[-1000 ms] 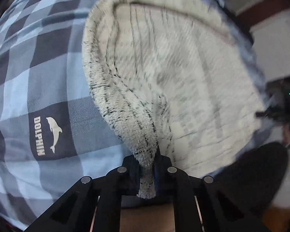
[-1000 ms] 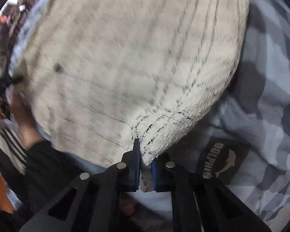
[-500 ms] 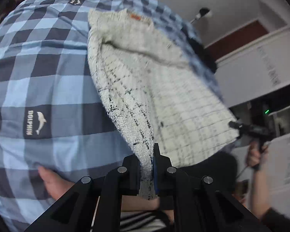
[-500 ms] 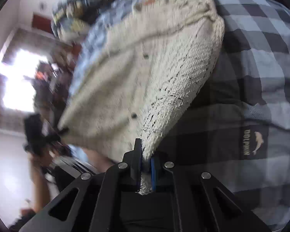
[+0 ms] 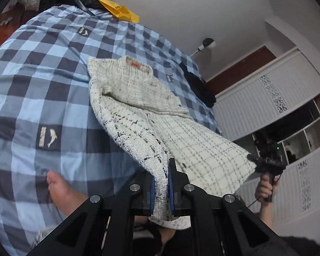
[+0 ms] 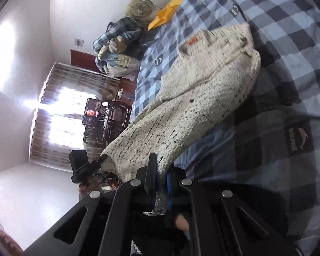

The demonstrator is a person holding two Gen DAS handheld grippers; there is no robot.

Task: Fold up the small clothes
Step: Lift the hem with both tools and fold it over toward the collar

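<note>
Lifted since a second ago — both hem corners of the cream knitted garment with thin dark grid lines [image 5: 138,98], then close against the blue-and-navy checked bedcover [image 5: 42,81] and filling each view, now hanging clear of it, with far more of the room visible. Left gripper [image 5: 161,183] clamped on one lower corner, blue pads pressed to the fuzzy edge. Right gripper [image 6: 160,181] likewise closed tight on the opposite corner, a strip of knit pinched between its fingers. Hem end stretched between the two and raised; collar end with the small orange label [image 5: 135,64] lying flat on the bedcover, farther up the bed. Garment sloping down from the grippers to that collar. Bare foot [image 5: 59,189] resting on the cover near the left gripper. Crumpled yellow envelope [image 5: 119,10] at the far end of the bed, well apart from the garment. Heap of bedding [image 6: 117,51] beyond the bed's far corner in the right wrist view.
</note>
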